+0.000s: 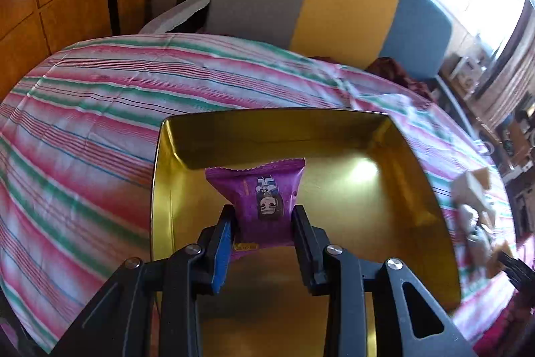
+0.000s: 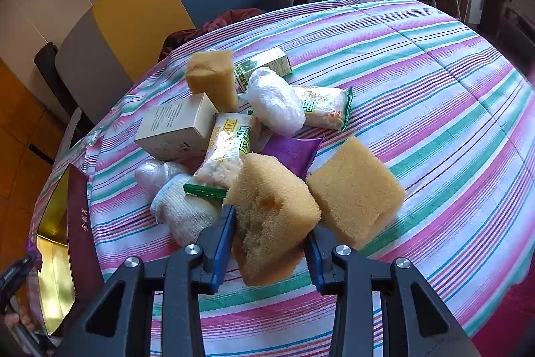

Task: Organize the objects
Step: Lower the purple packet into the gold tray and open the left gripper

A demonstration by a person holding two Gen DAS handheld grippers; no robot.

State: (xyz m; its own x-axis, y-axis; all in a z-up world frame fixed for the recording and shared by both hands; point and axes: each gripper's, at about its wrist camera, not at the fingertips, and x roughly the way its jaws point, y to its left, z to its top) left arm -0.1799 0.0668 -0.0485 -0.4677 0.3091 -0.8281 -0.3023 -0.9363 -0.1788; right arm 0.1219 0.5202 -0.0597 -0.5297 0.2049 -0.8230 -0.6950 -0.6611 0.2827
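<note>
purple packet (image 1: 264, 203), gold tin (image 1: 334, 129), pink-green striped cloth (image 1: 83, 122), tan sponge (image 2: 274, 219)

Box side: gold characters run down the dark red wall of the gold-lined box (image 2: 82, 223); they look like 金秋月, though the reading is not certain.
Snack packs: large green characters on the near snack pack (image 2: 230, 153) and the far snack pack (image 2: 322, 107), too blurred to read.
Cream carton (image 2: 177, 129): small print, illegible.
Purple packet (image 1: 264, 199): cartoon face only, its lettering unreadable.

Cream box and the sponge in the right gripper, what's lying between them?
In the right wrist view, a yellow-green snack packet lies between the cream box and the sponge clamped by the right gripper.
</note>
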